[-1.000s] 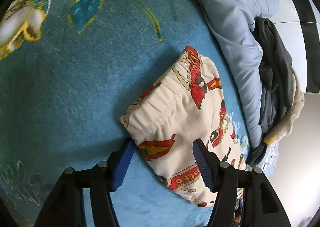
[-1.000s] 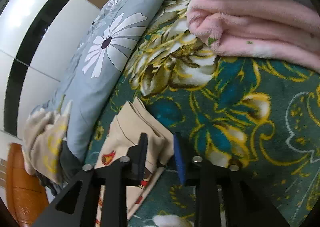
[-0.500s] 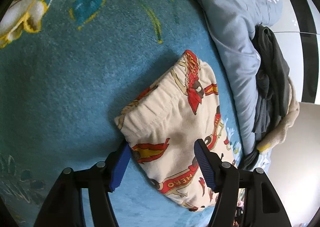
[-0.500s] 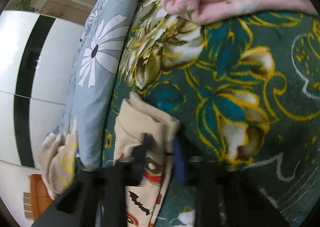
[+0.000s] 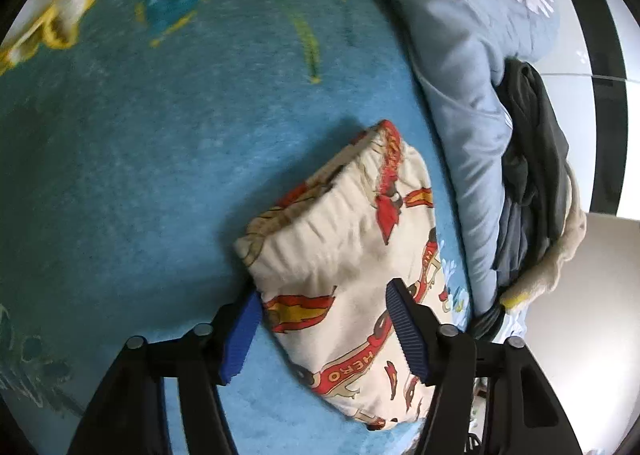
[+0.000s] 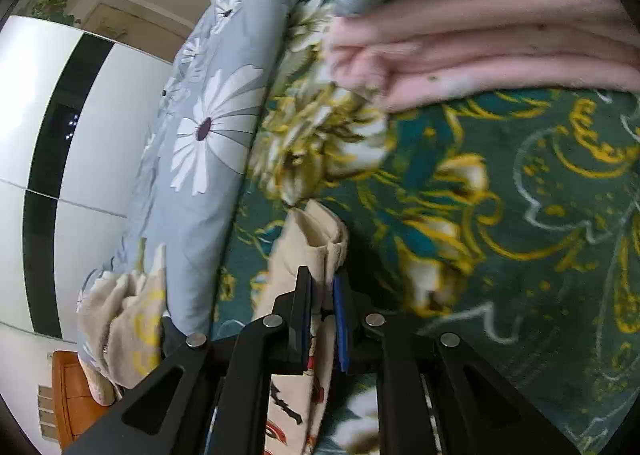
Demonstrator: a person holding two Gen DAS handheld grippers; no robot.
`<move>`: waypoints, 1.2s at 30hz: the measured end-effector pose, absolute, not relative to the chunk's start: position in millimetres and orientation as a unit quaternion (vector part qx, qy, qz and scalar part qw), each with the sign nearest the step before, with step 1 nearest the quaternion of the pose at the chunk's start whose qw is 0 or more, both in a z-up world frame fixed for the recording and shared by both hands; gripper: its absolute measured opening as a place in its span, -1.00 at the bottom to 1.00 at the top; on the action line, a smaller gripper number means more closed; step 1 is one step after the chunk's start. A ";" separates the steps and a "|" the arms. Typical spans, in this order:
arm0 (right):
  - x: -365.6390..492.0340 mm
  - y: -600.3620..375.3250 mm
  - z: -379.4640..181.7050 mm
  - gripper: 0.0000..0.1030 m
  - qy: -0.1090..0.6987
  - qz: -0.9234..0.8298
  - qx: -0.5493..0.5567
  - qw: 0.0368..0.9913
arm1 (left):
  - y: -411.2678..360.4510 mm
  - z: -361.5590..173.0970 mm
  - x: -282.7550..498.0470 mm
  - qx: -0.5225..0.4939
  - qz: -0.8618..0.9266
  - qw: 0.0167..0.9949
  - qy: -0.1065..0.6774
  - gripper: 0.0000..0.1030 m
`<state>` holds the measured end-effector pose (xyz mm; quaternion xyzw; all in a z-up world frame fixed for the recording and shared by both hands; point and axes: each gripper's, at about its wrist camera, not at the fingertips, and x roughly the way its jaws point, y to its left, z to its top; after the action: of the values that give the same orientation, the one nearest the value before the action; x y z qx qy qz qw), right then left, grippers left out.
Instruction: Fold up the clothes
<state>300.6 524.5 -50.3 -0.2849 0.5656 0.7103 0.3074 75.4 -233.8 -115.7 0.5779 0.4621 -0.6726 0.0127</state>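
Note:
A folded cream garment with red and yellow cartoon prints lies on the teal flowered blanket. My left gripper straddles its near corner and its jaws are closing. The left pad meets the cloth's edge and the right pad lies over the print. In the right wrist view the same garment hangs as a raised cream fold. My right gripper is shut on that fold, with cloth pinched between its blue pads.
A blue-grey daisy duvet runs along the bed's far side, with dark grey clothes and a cream-yellow cloth piled by it. Folded pink cloth is stacked on the blanket. A white wardrobe stands beyond.
My right gripper closed on the garment's fold and lifted it slightly while rolling. My left gripper's jaws narrowed around the garment's near corner, and the waistband edge bunched up.

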 end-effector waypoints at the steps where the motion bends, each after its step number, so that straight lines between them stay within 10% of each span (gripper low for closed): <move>1: 302.4 524.6 -47.6 -0.79 0.568 0.710 -0.283 0.306 | -235.3 -117.4 75.0 0.581 -0.672 0.023 0.459 -0.34; 8: 309.2 519.5 -6.3 -0.79 0.556 0.726 -0.274 0.296 | -234.6 -92.7 69.6 0.571 -0.688 0.026 0.447 -0.82; 14: 352.2 503.7 25.1 -0.79 0.537 0.756 -0.245 0.282 | -241.5 -44.1 75.5 0.542 -0.734 -0.053 0.406 -0.83; 22: 409.1 490.5 -28.7 -0.79 0.553 0.698 -0.316 0.328 | -268.3 -120.2 111.6 0.597 -0.667 -0.012 0.446 -0.78; 36: 246.6 334.7 91.2 -0.79 0.371 0.822 -0.411 0.134 | -271.5 -108.8 113.0 0.598 -0.664 -0.030 0.447 -0.71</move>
<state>246.6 334.7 91.2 -0.4112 0.3708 0.8219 0.1335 113.0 -271.5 -108.8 0.5979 0.4474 -0.6644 -0.0304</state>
